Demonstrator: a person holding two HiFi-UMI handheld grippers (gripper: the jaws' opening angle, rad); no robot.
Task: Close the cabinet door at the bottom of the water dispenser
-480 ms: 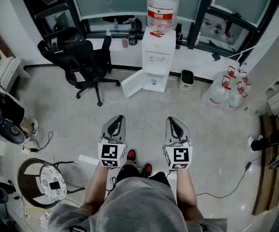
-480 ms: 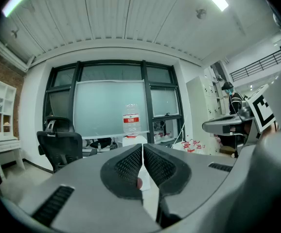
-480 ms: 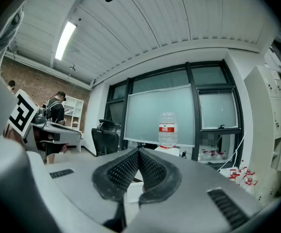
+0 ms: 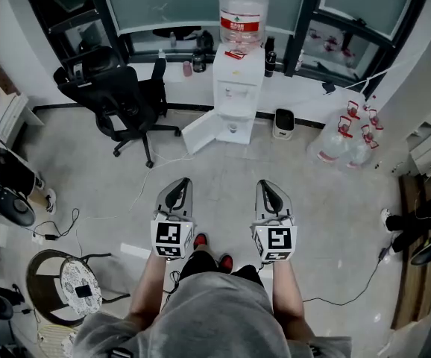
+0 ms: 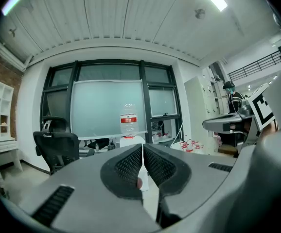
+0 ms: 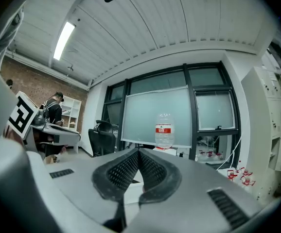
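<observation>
In the head view the water dispenser [image 4: 238, 88] stands at the upper centre of the frame against the dark-framed window, a white tower with a clear bottle [image 4: 243, 10] wearing a red label upside down on top. Its cabinet door [image 4: 203, 132] is at the foot of the tower, a plain white panel swung wide out to the left of the base. It angles down toward the lower left of the frame over the pale floor [image 4: 223, 170], and the compartment behind it gapes; what is inside is too small to tell. A black office chair [image 4: 122, 95] stands just left of the door, apart from it. A cluster of clear bottles [image 4: 342, 142] lies on the floor to the right of the dispenser. The left claw [image 4: 178, 189] and the right claw [image 4: 270, 189] sit side by side in the lower centre of the frame, well apart from the dispenser and pointing up the frame toward it. In each gripper view the ribbed pads of that claw meet at their tips with nothing between them, and the dispenser shows beyond the tips.
</observation>
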